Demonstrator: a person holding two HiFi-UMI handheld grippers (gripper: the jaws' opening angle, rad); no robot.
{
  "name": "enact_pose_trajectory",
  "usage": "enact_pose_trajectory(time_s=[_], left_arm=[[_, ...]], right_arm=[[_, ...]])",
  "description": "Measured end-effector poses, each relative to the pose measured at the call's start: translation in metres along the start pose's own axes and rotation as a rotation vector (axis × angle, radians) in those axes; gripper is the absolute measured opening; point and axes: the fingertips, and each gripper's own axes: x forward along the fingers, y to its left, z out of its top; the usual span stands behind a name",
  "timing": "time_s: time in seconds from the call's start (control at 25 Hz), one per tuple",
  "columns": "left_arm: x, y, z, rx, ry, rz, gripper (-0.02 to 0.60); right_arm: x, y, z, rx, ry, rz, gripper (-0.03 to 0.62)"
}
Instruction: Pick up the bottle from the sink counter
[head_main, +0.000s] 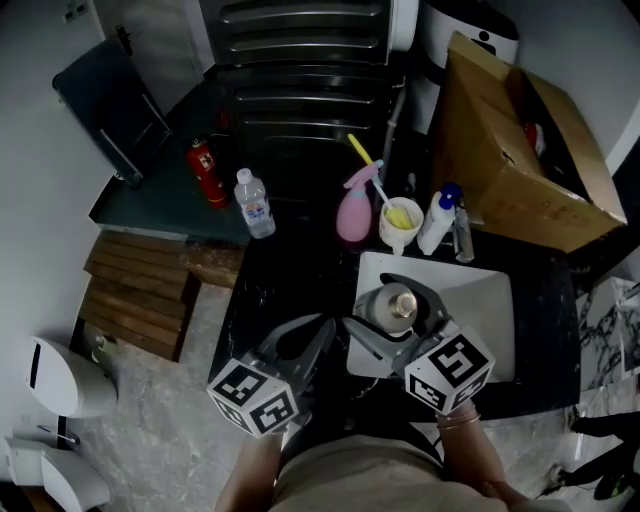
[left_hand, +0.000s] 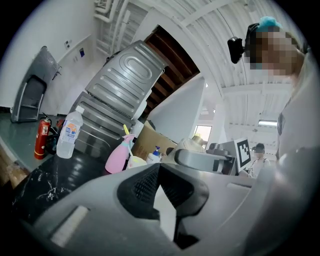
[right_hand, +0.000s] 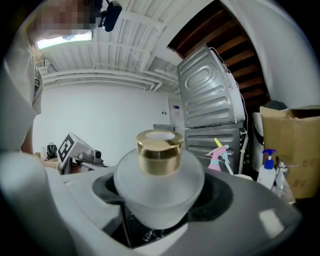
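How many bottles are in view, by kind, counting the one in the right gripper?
Gold-capped bottle, held in the right gripper: 1
Water bottle: 1
Pink spray bottle: 1
Blue-topped pump bottle: 1
Slim clear bottle: 1
Total: 5

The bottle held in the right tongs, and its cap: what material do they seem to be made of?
Bottle: probably frosted glass, perhaps plastic; the body looks milky, matte and translucent.
Cap: shiny gold finish with bright reflections; metal or plated plastic, the look cannot decide.
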Motion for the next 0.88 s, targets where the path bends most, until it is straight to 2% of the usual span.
enact_pose_trajectory(time_s=[0.32,0.88], left_arm=[[0.016,0.000,0.009,0.059,-0.006,0.007,0.006],[0.020,0.008,0.011,0.060,-0.007,0.025,0.006]], right_arm=[[-0.004,-0.002,0.007,-0.003,-0.026,0.014,0.339],[-0.002,-0.008,0.000,0.019,-0.032,0.025,0.339]])
